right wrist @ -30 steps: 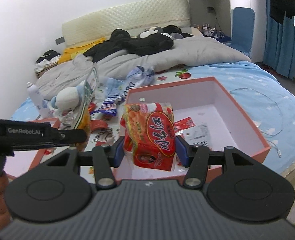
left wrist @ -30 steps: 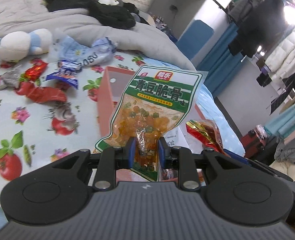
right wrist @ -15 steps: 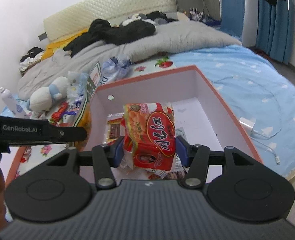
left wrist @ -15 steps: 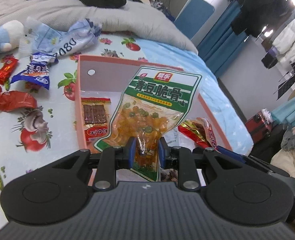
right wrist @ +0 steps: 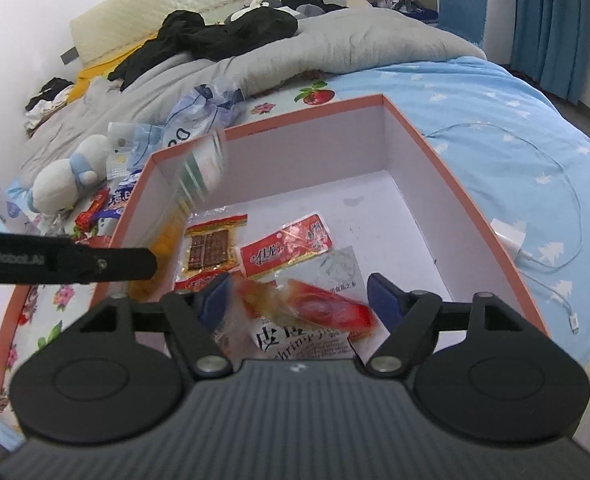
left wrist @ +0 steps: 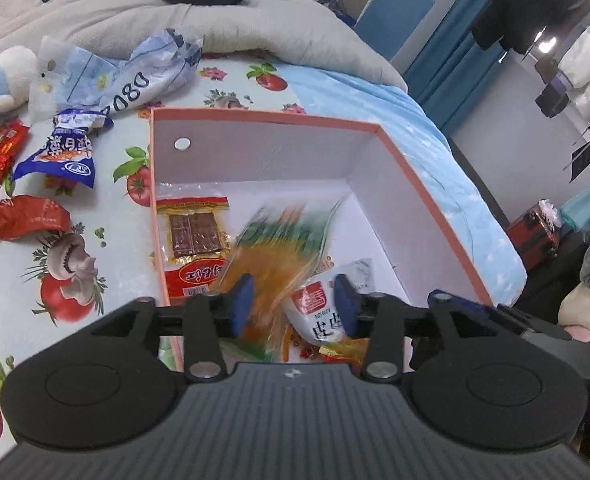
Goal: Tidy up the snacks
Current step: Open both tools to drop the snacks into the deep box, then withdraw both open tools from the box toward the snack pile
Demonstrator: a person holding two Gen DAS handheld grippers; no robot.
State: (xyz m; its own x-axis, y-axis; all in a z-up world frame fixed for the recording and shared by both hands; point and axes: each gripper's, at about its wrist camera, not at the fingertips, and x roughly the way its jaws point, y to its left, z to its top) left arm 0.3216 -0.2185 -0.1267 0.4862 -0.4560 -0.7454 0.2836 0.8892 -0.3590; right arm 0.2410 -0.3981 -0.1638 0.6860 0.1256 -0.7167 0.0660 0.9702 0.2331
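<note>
A pink-rimmed white box (left wrist: 423,184) (right wrist: 435,152) lies on the bed. Both grippers hover over its near end with jaws spread. My left gripper (left wrist: 293,309) is open; the green-and-orange snack bag (left wrist: 283,248) is blurred, dropping out of it into the box, and shows in the right wrist view (right wrist: 199,168). My right gripper (right wrist: 300,302) is open; the red snack pack (right wrist: 315,304) is blurred, falling between its fingers. A brown-bar snack packet (left wrist: 194,232) (right wrist: 211,248), a red packet (right wrist: 287,246) and a white packet (left wrist: 321,312) lie in the box.
Loose snacks lie on the fruit-print sheet left of the box: a blue-white packet (left wrist: 69,152), red wrappers (left wrist: 19,220), a pale blue bag (left wrist: 135,76). A plush toy (right wrist: 71,176) and grey duvet (left wrist: 175,24) are behind. A charger cable (right wrist: 535,256) lies right of the box.
Both grippers have opened over the box. The green bag has left my left gripper and the red pack has left my right gripper; both are falling into the box.
</note>
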